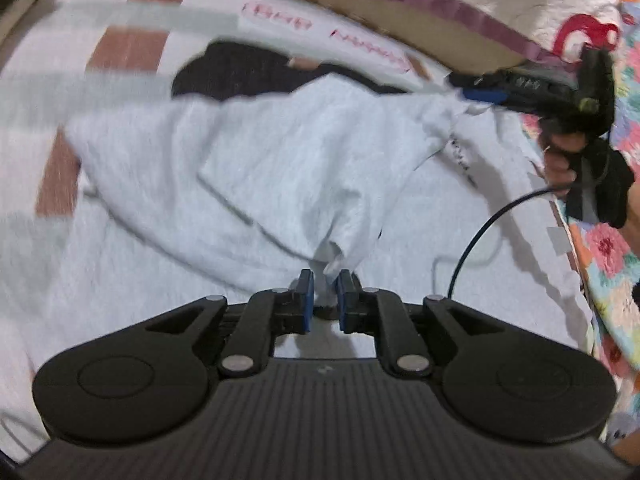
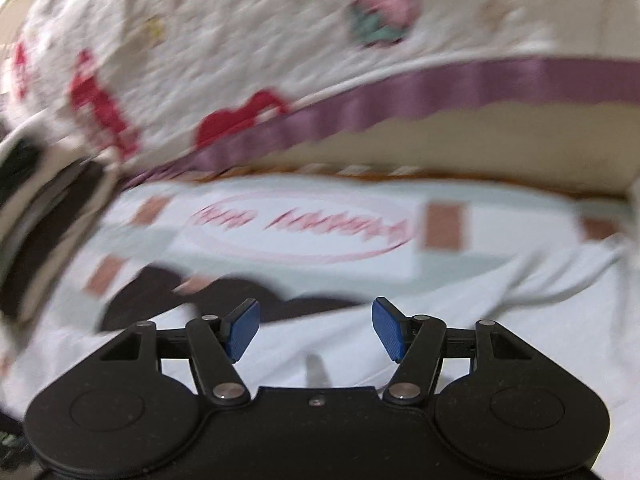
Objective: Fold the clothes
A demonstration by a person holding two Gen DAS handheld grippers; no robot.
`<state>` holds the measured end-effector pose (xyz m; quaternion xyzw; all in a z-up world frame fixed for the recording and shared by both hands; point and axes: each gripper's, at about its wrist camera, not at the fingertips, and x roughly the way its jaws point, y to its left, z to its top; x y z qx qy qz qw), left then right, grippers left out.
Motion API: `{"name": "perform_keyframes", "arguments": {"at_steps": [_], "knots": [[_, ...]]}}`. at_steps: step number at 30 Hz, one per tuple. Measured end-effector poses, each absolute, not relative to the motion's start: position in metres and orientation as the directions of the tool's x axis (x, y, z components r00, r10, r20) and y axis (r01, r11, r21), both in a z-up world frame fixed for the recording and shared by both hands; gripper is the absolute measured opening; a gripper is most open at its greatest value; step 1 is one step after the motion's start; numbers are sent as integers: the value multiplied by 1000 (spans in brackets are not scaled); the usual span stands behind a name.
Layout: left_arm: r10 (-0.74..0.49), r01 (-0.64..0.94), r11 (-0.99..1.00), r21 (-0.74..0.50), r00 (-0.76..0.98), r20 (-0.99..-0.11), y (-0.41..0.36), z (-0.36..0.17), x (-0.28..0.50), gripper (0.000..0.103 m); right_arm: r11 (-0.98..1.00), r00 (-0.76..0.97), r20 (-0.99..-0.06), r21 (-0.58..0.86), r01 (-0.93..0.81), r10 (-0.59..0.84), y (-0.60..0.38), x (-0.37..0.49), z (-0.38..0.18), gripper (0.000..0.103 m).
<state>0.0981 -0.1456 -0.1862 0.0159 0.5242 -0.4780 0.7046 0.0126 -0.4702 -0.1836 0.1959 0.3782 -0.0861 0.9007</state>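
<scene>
Nearest me, my left gripper (image 1: 324, 300) pinches a bunched fold of the white garment (image 1: 260, 168), which lies rumpled on the bed (image 1: 40, 280). My right gripper (image 2: 316, 330) hovers spread over it, holding nothing.
</scene>
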Motion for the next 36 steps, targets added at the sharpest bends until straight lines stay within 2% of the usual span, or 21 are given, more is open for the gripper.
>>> {"name": "perform_keyframes", "arguments": {"at_steps": [3, 4, 5, 6, 7, 9, 16, 19, 20, 21, 22, 24, 30, 34, 36], "knots": [[-696, 714, 483, -507, -38, -717, -142, -181, 105, 21, 910, 692, -715, 346, 227, 99, -450, 25, -191, 66], [-696, 736, 456, -501, -56, -716, -142, -181, 105, 30, 912, 689, -714, 355, 206, 122, -446, 29, -193, 66], [-673, 778, 441, -448, -44, -738, -146, -181, 100, 43, 917, 684, -716, 356, 182, 142, -441, 34, -196, 66], [-650, 817, 422, -393, -29, -759, -149, -182, 95, 46, 921, 678, -717, 357, 159, 161, -436, 38, -198, 66], [-629, 848, 405, -342, -13, -778, -152, -182, 90, 46, 924, 670, -720, 357, 136, 180, -432, 42, -201, 66], [-607, 839, 439, -320, 15, -794, -153, -186, 90, 46, 931, 649, -730, 354, 90, 214, -427, 48, -206, 65], [-764, 731, 390, -560, -83, -640, -140, -180, 115, 48, 928, 591, -754, 371, 25, 286, -416, 68, -226, 65], [-779, 669, 396, -629, -117, -615, -144, -194, 123, 51, 931, 576, -760, 366, -5, 301, -410, 79, -229, 68], [-774, 658, 409, -632, -118, -622, -146, -199, 124, 51, 933, 570, -763, 358, -21, 306, -409, 83, -229, 61], [-768, 647, 421, -636, -119, -629, -148, -205, 125, 51, 941, 561, -771, 334, -49, 302, -406, 87, -226, 29], [-762, 638, 432, -637, -120, -637, -149, -209, 125, 51, 950, 555, -779, 304, -72, 292, -402, 91, -223, 9], [-755, 622, 453, -638, -114, -646, -151, -214, 125, 51, 959, 563, -779, 266, -100, 275, -398, 95, -212, 7], [-782, 604, 476, -639, -42, -622, -143, -206, 129, 58, 973, 729, -647, 184, -137, 225, -391, 84, -159, 7], [-796, 585, 469, -661, -43, -603, -139, -204, 134, 58, 967, 810, -541, 223, -120, 225, -395, 48, -146, 7], [-800, 595, 454, -663, -56, -597, -142, -204, 133, 59, 968, 821, -529, 226, -110, 217, -396, 23, -152, 7]]}}
